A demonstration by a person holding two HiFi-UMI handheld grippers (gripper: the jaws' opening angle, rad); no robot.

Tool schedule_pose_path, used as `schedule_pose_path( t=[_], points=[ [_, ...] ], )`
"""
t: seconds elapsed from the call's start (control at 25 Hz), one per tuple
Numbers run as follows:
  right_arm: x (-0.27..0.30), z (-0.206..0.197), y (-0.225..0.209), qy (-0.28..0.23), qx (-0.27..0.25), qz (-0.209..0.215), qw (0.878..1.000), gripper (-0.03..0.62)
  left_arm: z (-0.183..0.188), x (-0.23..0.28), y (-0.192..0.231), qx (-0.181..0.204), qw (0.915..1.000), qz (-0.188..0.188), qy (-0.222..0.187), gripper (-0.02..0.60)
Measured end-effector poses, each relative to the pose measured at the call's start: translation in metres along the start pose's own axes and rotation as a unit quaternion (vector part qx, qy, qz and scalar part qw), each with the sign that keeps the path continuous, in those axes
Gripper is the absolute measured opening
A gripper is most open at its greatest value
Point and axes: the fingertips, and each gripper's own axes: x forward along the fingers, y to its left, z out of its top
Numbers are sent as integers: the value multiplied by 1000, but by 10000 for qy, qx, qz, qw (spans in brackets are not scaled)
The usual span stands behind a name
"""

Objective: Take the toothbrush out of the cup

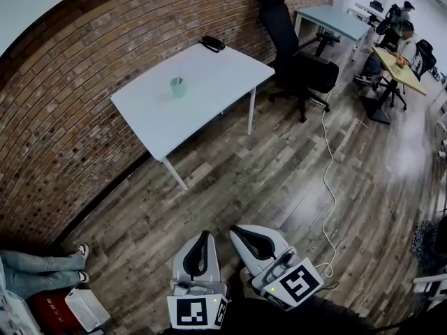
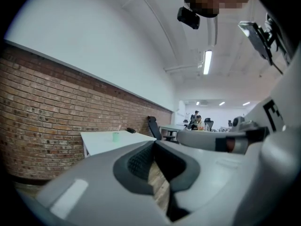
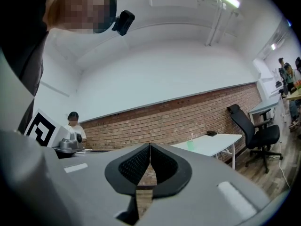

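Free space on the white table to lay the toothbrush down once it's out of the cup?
Most of the table is bare: the wide stretch from the green cup to the near corner, and the side toward the office chair. Only the far corner by the brick wall is taken, by a black object.

Right gripper point(image 3: 150, 147) jaws seen pressed together, nothing held between; green cup point(image 3: 190, 145) with toothbrush point(image 3: 192, 137) stood inside seen on white table point(image 3: 214, 144), well apart, beside brick wall point(image 3: 155, 124); black office chair point(image 3: 244, 124) placed right of table.
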Motion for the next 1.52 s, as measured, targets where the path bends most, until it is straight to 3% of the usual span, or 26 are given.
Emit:
schedule_pose_path(
  t=[0.48, 0.84, 1.08, 1.52],
  points=[
    [40, 38, -79, -343, 10, 234, 9991, 3, 30, 86, -10, 306, 9994, 134, -89, 9],
    [59, 21, -112, -197, 240, 280, 9991, 3, 10, 115, -4, 177, 9990, 358, 203, 9],
    [82, -3, -125, 235, 305, 299, 9988, 3, -5, 139, 17, 18, 9983, 446, 362, 9],
    [140, -9, -148, 393, 343, 174, 9985, 3, -1, 186, 63, -24, 9984, 410, 380, 9]
  ],
)
